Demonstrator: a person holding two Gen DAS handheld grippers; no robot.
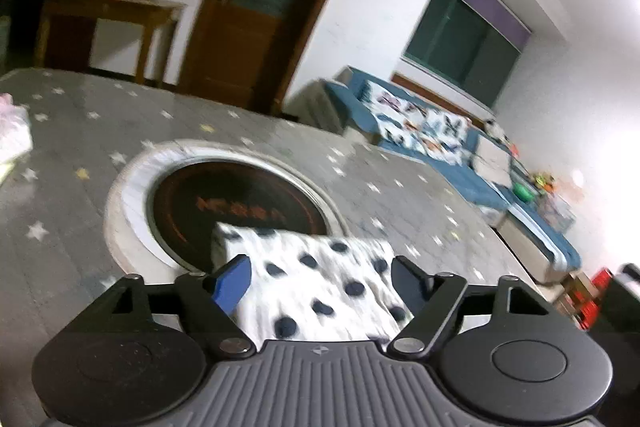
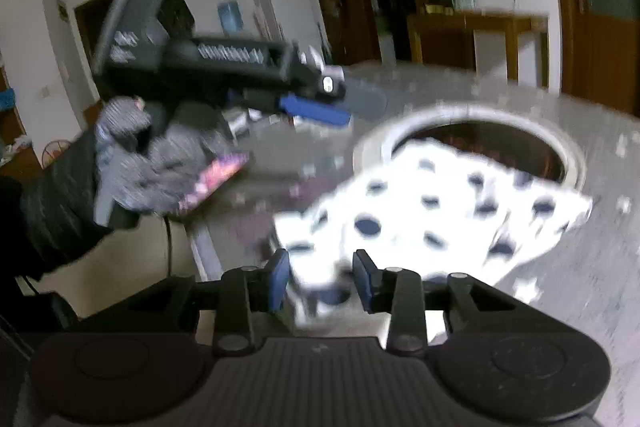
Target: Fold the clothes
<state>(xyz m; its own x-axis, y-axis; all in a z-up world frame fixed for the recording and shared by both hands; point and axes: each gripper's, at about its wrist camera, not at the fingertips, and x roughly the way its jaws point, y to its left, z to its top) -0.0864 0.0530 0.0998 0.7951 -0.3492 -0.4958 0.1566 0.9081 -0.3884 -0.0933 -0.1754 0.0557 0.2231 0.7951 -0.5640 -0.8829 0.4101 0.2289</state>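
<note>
A folded white cloth with dark polka dots point(image 1: 320, 267) lies on the grey star-patterned table cover point(image 1: 80, 147), partly over the round dark inset point(image 1: 236, 211) in the table's middle. My left gripper point(image 1: 322, 283) is open wide and hovers just above the cloth's near side. In the right wrist view it point(image 2: 352, 107) hangs in the air left of the cloth point(image 2: 432, 211), held by a gloved hand point(image 2: 160, 155). My right gripper point(image 2: 322, 279) sits at the cloth's near corner. Its blue pads stand apart, with a blurred edge of fabric between them and no visible pinch.
A pink-white bundle point(image 1: 12, 131) lies at the table's left edge. Beyond the table are a blue sofa point(image 1: 440, 147), a wooden desk point(image 1: 112, 11) and a brown door point(image 1: 260, 7). The table edge point(image 2: 200, 243) drops off left of my right gripper.
</note>
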